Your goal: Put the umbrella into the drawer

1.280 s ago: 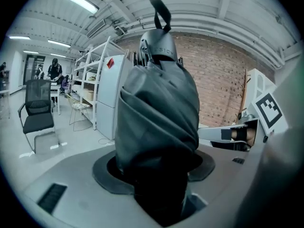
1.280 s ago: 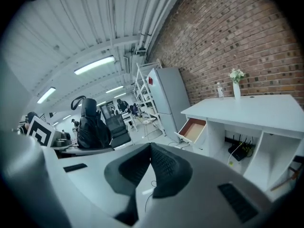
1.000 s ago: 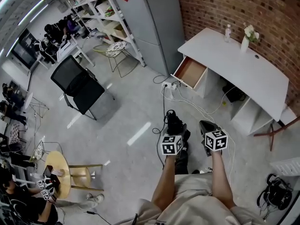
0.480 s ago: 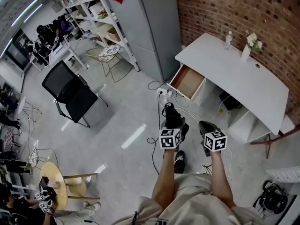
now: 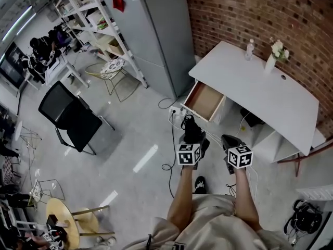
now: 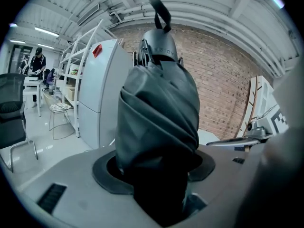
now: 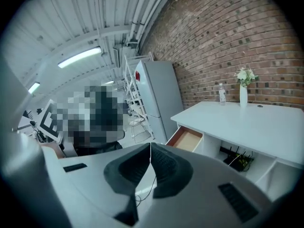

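Note:
My left gripper [image 5: 191, 135] is shut on a folded dark grey umbrella [image 6: 159, 113], which stands up between its jaws in the left gripper view and shows as a dark bundle [image 5: 191, 129] in the head view. The right gripper [image 5: 229, 142] is beside it, shut with nothing between its jaws [image 7: 150, 161]. Ahead stands a white desk [image 5: 260, 92] against the brick wall, with its wooden drawer [image 5: 204, 101] pulled open and empty; the drawer [image 7: 186, 138] also shows in the right gripper view.
A grey cabinet [image 5: 151, 35] and white shelving [image 5: 99, 20] stand left of the desk. Cables and a power strip [image 5: 179, 116] lie on the floor below the drawer. A bottle [image 5: 249, 49] and flower vase [image 5: 273, 56] sit on the desk. A black chair [image 5: 70, 116] stands far left.
I have walked closer to the desk; the open drawer now lies nearer to both grippers. The umbrella stays in the left gripper.

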`<state>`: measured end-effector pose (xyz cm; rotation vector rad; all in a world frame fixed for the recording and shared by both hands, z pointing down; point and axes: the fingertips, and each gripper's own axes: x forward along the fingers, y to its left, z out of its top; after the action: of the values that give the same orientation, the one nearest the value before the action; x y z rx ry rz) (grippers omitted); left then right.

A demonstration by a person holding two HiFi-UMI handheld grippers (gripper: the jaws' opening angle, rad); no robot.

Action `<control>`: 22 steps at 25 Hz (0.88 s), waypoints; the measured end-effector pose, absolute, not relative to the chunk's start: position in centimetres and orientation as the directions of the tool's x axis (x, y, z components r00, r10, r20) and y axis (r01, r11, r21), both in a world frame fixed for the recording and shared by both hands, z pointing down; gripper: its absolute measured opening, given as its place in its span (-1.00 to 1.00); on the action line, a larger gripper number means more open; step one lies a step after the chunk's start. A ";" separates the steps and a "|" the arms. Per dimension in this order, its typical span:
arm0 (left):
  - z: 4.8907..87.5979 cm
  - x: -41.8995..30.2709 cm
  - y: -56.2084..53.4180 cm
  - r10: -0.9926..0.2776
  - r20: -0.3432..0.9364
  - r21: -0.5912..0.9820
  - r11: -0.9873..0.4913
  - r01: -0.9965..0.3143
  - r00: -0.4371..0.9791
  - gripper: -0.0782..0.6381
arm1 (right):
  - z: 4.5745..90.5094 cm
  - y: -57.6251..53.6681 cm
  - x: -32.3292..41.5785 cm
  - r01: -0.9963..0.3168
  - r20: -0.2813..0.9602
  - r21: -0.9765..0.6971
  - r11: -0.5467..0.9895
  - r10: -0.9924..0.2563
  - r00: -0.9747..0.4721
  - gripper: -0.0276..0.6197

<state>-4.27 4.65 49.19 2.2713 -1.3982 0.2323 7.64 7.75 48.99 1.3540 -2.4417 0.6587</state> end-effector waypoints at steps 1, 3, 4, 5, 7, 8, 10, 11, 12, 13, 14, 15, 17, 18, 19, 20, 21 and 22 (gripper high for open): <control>49.2 -4.2 4.0 -0.796 0.372 0.292 -0.387 -0.875 0.477 -0.07 | 48.9 7.1 7.6 -0.852 0.440 -0.262 0.453 -0.730 -0.523 -0.71; 49.1 -4.3 2.9 -0.791 0.369 0.290 -0.401 -0.869 0.488 -0.07 | 48.9 6.1 7.3 -0.853 0.435 -0.275 0.443 -0.734 -0.522 -0.71; 49.1 -4.3 2.4 -0.788 0.366 0.293 -0.406 -0.866 0.494 -0.07 | 48.9 5.8 7.0 -0.854 0.433 -0.279 0.438 -0.736 -0.520 -0.70; 49.1 -4.4 2.1 -0.785 0.364 0.295 -0.413 -0.861 0.501 -0.07 | 49.0 5.4 6.8 -0.857 0.433 -0.280 0.434 -0.739 -0.516 -0.71; 49.3 -4.4 1.6 -0.775 0.364 0.300 -0.428 -0.853 0.517 -0.07 | 49.3 5.0 6.4 -0.863 0.438 -0.278 0.422 -0.744 -0.505 -0.70; 49.5 -4.4 1.4 -0.770 0.365 0.303 -0.433 -0.849 0.523 -0.07 | 49.6 4.9 6.3 -0.866 0.442 -0.278 0.416 -0.745 -0.500 -0.71; 49.9 -4.5 1.2 -0.762 0.370 0.311 -0.438 -0.844 0.531 -0.07 | 50.2 4.8 6.1 -0.870 0.455 -0.279 0.407 -0.742 -0.493 -0.70; 50.1 -4.6 1.1 -0.759 0.373 0.315 -0.438 -0.842 0.534 -0.07 | 50.5 4.7 6.0 -0.871 0.461 -0.279 0.403 -0.739 -0.490 -0.70; 50.3 -4.8 1.0 -0.756 0.375 0.318 -0.439 -0.840 0.537 -0.07 | 50.8 4.7 5.9 -0.873 0.468 -0.279 0.400 -0.737 -0.487 -0.71; 50.5 -4.9 0.8 -0.754 0.377 0.320 -0.439 -0.839 0.538 -0.07 | 51.0 4.6 5.8 -0.875 0.473 -0.279 0.397 -0.736 -0.485 -0.70; 50.6 -5.0 0.7 -0.752 0.379 0.322 -0.439 -0.839 0.539 -0.07 | 51.2 4.5 5.8 -0.876 0.477 -0.279 0.393 -0.735 -0.482 -0.70; 50.7 -5.1 0.5 -0.753 0.379 0.324 -0.437 -0.839 0.538 -0.07 | 51.4 4.4 5.8 -0.877 0.479 -0.280 0.391 -0.735 -0.480 -0.71; 50.8 -5.5 0.0 -0.756 0.378 0.332 -0.429 -0.840 0.535 -0.07 | 51.4 3.9 5.8 -0.878 0.478 -0.282 0.386 -0.737 -0.477 -0.70; 50.8 -5.7 -0.3 -0.758 0.377 0.336 -0.424 -0.841 0.533 -0.07 | 51.4 3.5 5.9 -0.879 0.476 -0.283 0.384 -0.740 -0.476 -0.71; 50.9 -5.8 -0.7 -0.759 0.377 0.338 -0.420 -0.842 0.530 -0.07 | 51.4 3.1 5.9 -0.879 0.473 -0.285 0.382 -0.742 -0.475 -0.71; 51.0 -6.0 -1.1 -0.761 0.378 0.337 -0.417 -0.844 0.527 -0.07 | 51.4 2.6 6.0 -0.879 0.470 -0.286 0.382 -0.743 -0.476 -0.70; 51.0 -6.1 -1.6 -0.764 0.378 0.336 -0.413 -0.846 0.523 -0.07 | 51.4 2.1 5.9 -0.878 0.469 -0.286 0.384 -0.743 -0.478 -0.71; 51.1 -6.3 -2.2 -0.766 0.378 0.336 -0.410 -0.848 0.520 -0.07 | 51.4 1.5 5.9 -0.876 0.468 -0.284 0.389 -0.741 -0.481 -0.70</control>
<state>-6.27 -2.19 51.07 2.2765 -1.3163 0.2243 5.87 1.46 51.45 1.4258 -2.3849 0.7320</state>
